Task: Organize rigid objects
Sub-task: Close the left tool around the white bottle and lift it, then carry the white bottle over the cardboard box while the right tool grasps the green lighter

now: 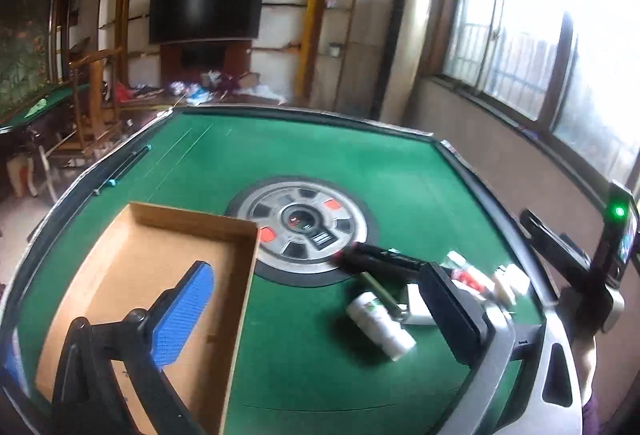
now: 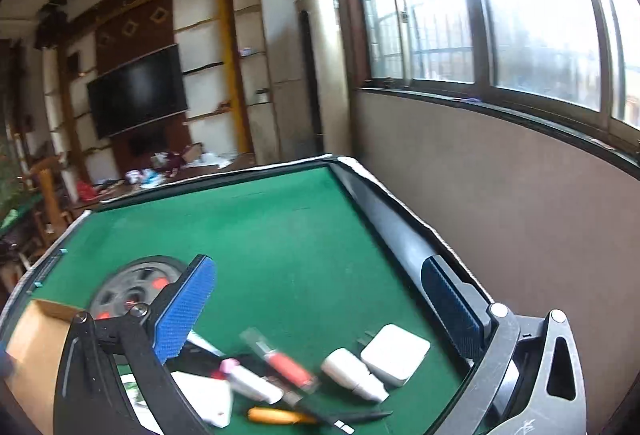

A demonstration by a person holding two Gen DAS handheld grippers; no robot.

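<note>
My left gripper (image 1: pixel 316 315) points down at a slant over the green desk (image 1: pixel 320 155), its jaws spread wide with nothing between them; the blue pad at lower left hangs over the empty cardboard box (image 1: pixel 132 263), the other finger at lower right over the clutter. My right gripper (image 2: pixel 320 319) tilts down too, jaws wide apart and empty. Below them, at the bottom of the right view, lie a white adapter (image 2: pixel 396 353), a small white bottle (image 2: pixel 352 375), a red lighter-like stick (image 2: pixel 288 367) and an orange pen (image 2: pixel 276 415). In the left view a white bottle (image 1: pixel 380 323) lies on its side right of the box.
</note>
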